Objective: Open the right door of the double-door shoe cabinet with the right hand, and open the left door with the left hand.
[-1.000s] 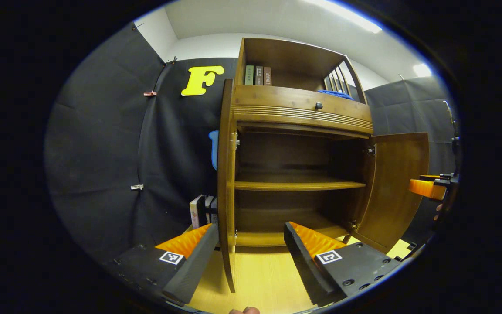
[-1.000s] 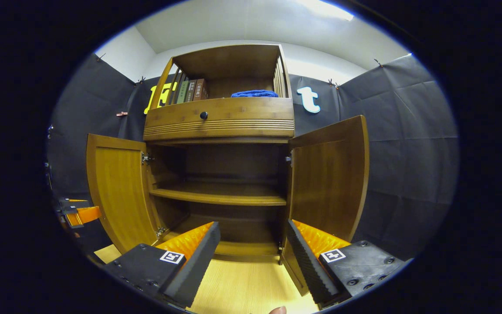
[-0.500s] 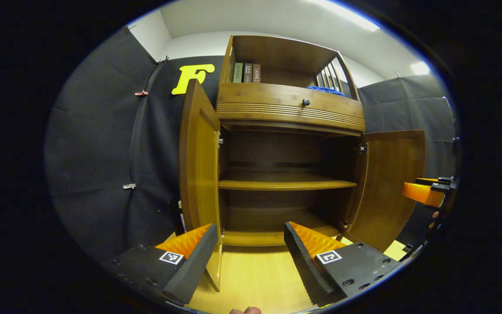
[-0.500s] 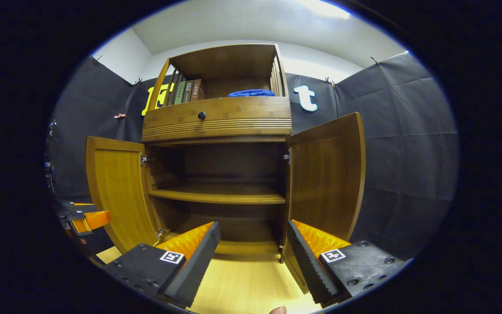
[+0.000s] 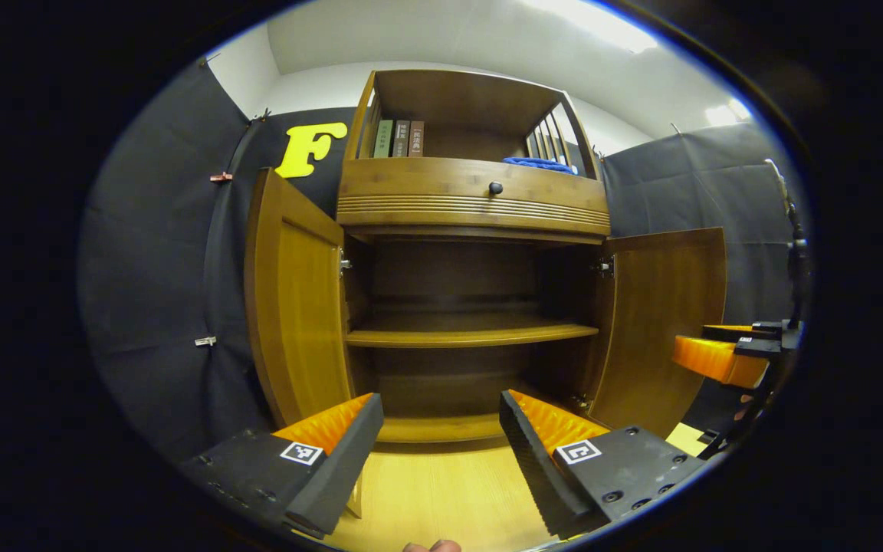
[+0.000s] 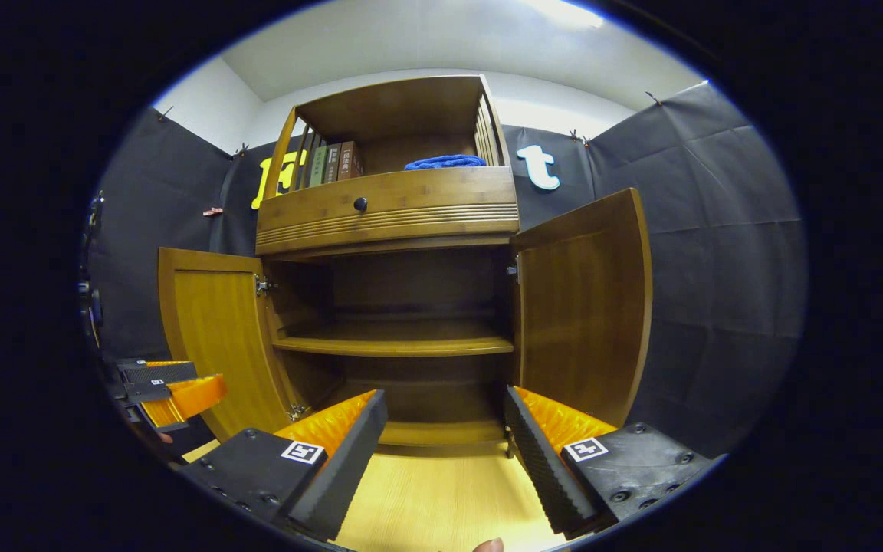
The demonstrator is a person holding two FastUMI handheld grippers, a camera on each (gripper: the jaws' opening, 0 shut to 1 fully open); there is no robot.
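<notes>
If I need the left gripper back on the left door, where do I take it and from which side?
Take the left door by its free vertical edge, the one away from the hinge. It stands swung wide open, so bring the left gripper in from the front, one finger on each face of the thin panel.

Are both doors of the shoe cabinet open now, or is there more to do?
Both look open: the left door and the right door stand swung out, showing the shelf inside. Nothing is in hand; the left claw and right claw are open and hold nothing. Nothing looks left to do.
</notes>
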